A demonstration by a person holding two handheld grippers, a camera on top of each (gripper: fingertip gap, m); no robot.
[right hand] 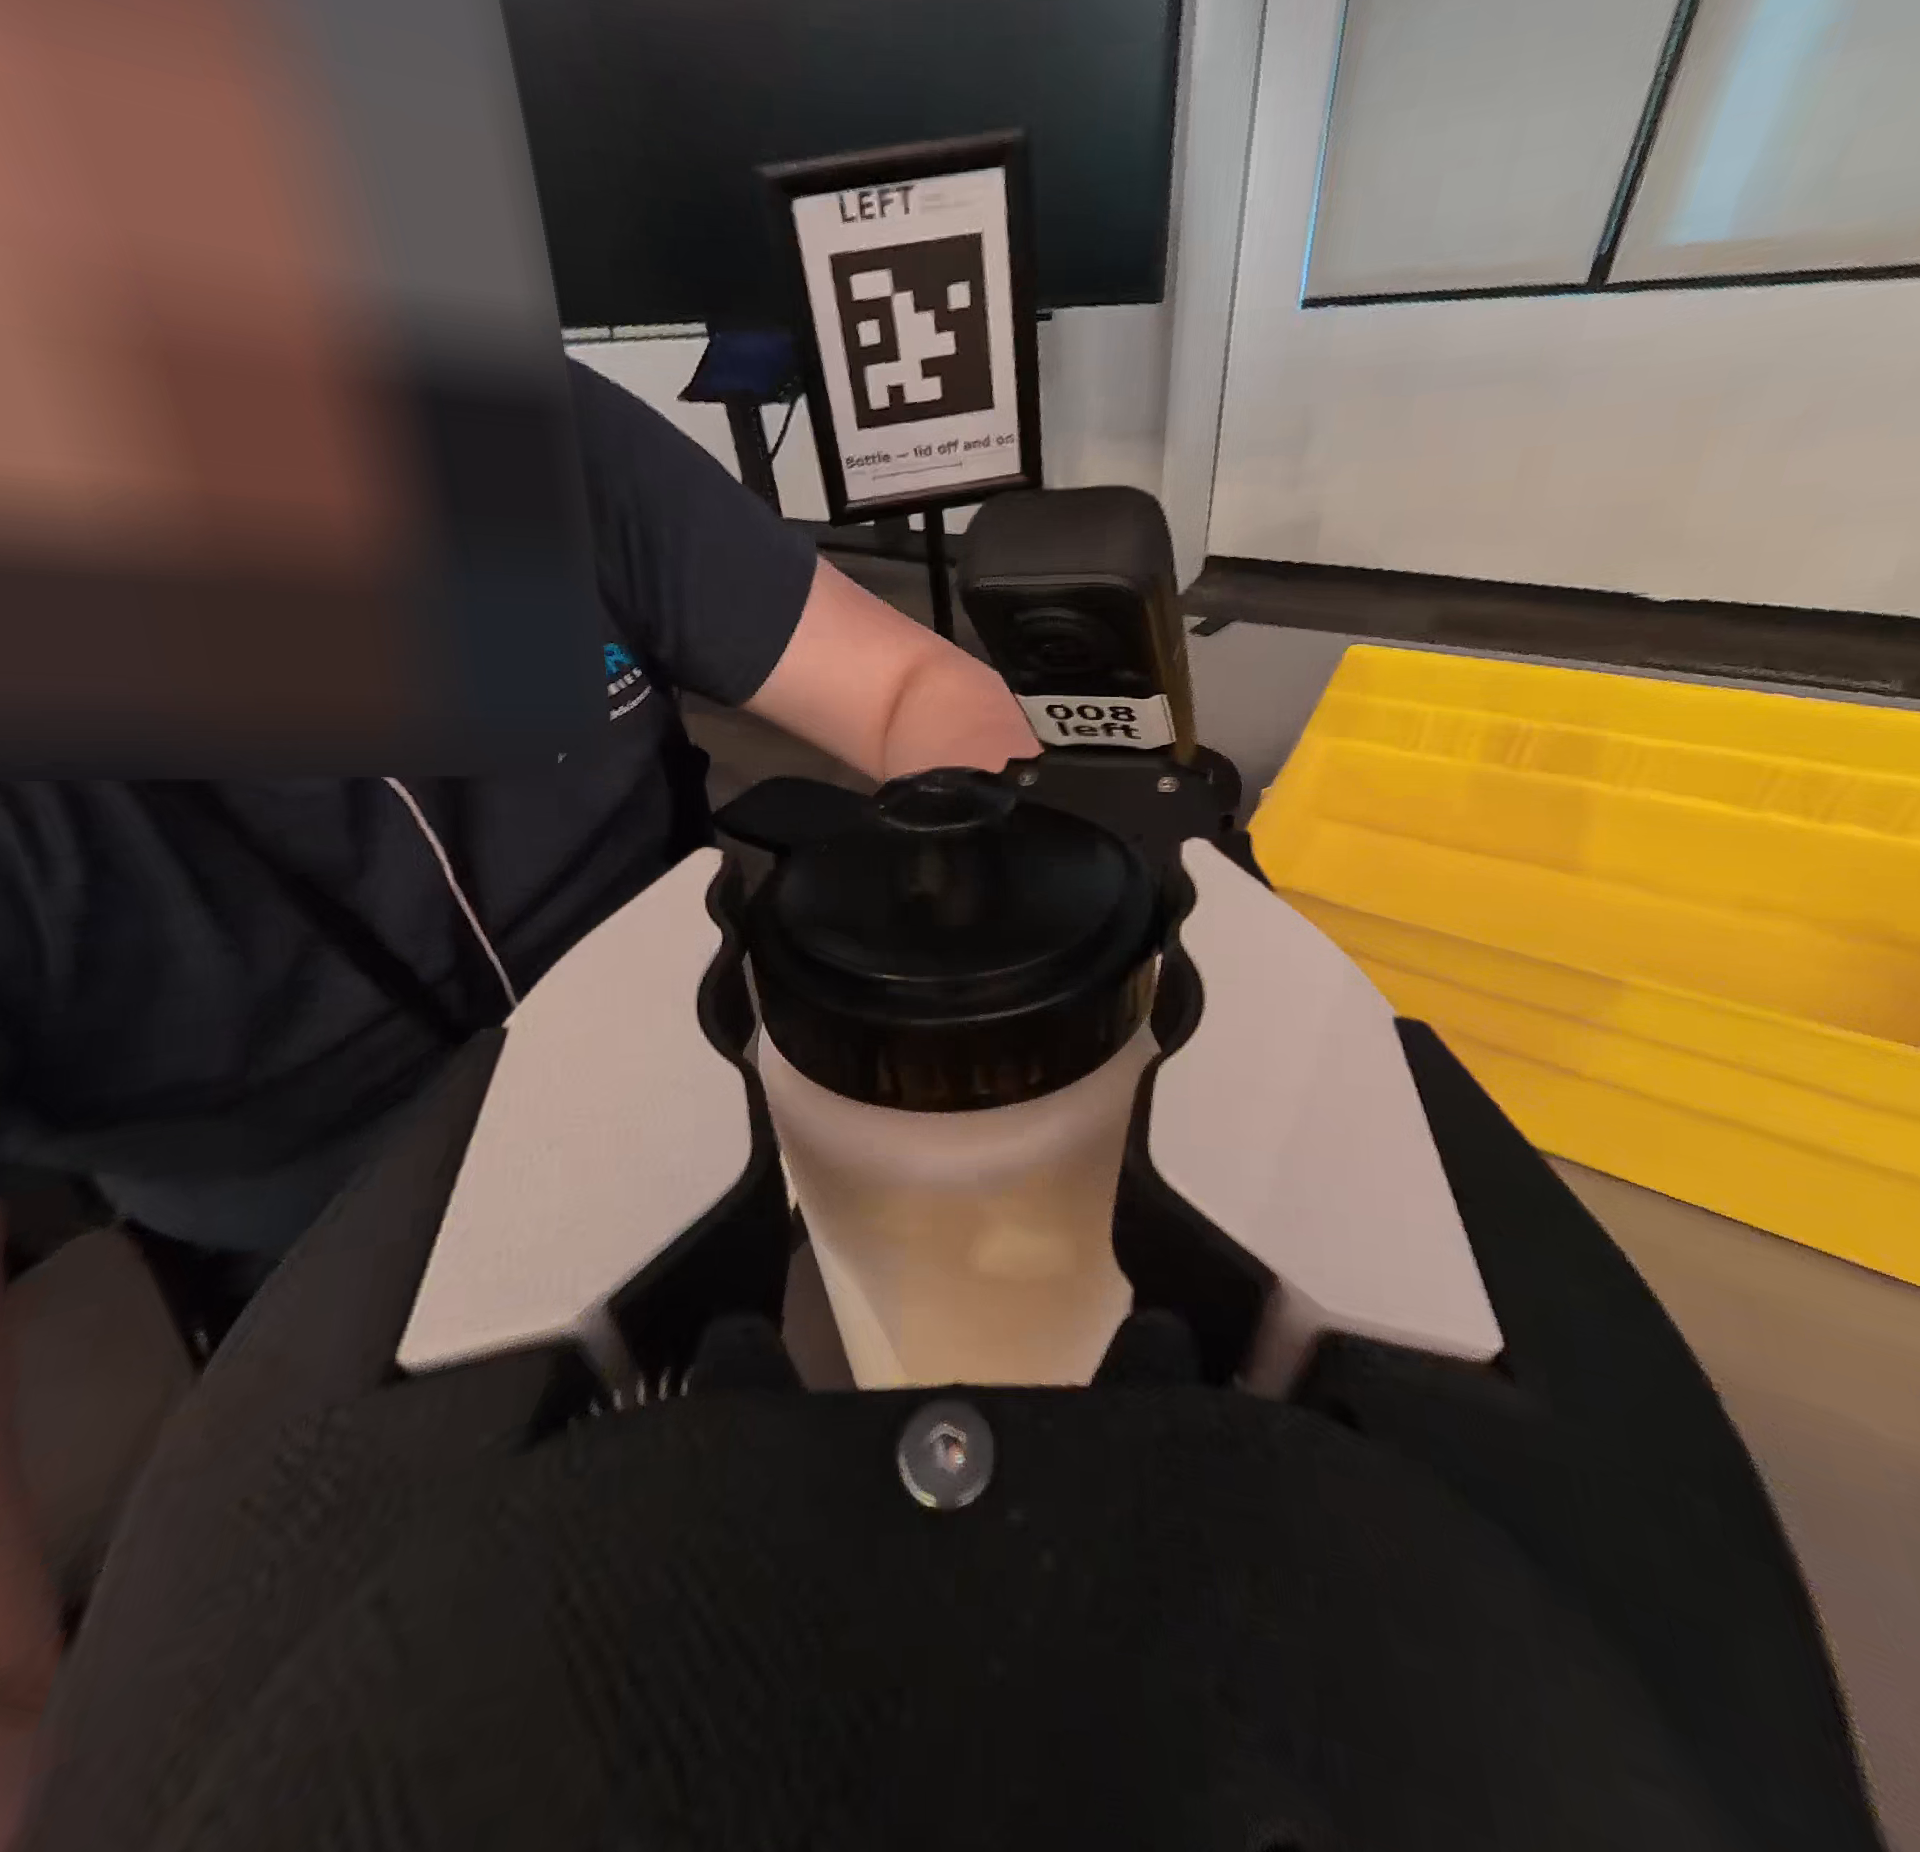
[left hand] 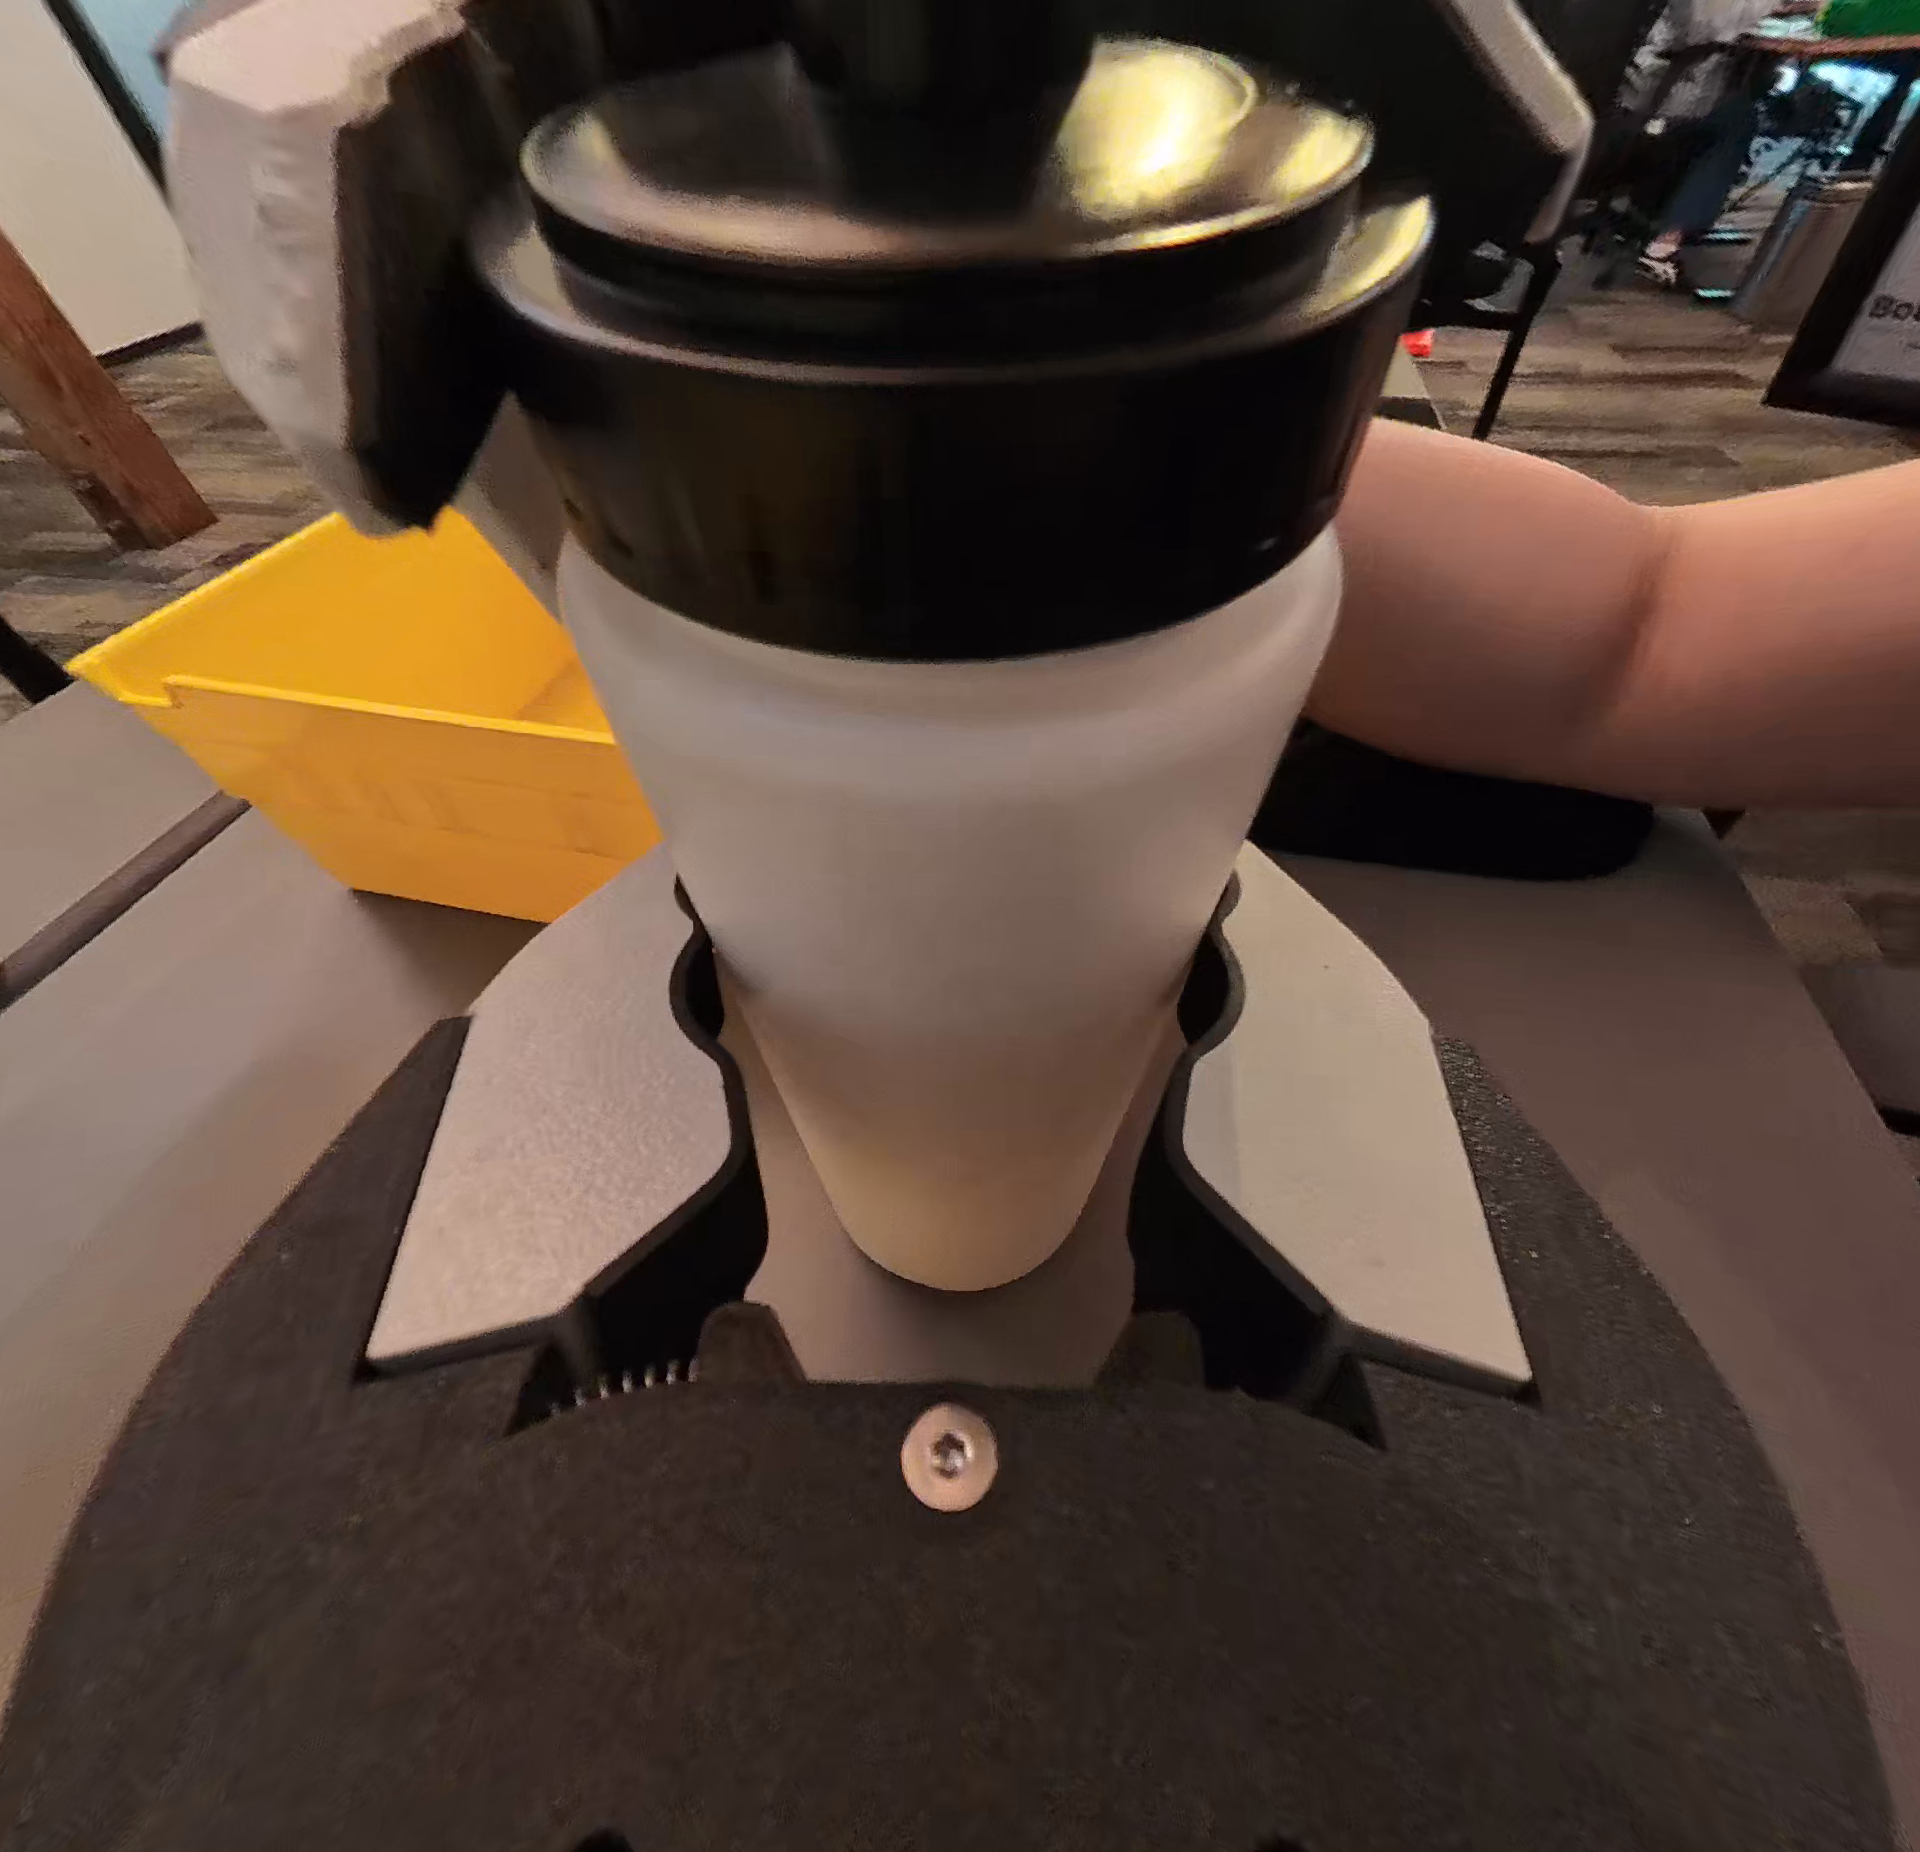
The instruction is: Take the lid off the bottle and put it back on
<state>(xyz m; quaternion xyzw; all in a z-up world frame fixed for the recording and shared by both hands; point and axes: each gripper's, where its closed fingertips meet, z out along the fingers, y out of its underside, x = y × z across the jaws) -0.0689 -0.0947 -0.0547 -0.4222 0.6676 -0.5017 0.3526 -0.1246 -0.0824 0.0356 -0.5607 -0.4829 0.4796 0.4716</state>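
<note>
Here, left tongs (left hand: 951, 981) gripping bottle (left hand: 951, 867), right tongs (right hand: 951, 961) clasping lid (right hand: 951, 961)

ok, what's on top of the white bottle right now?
A black lid sits on the white bottle, with a spout at its centre. The right gripper has its fingers on either side of the lid. The bottle's mouth is covered, so nothing inside shows.

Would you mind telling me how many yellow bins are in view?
1. The yellow bin sits on the table behind and left of the bottle in the left wrist view; the right wrist view shows the same bin right of the bottle. Others may be out of frame.
</note>
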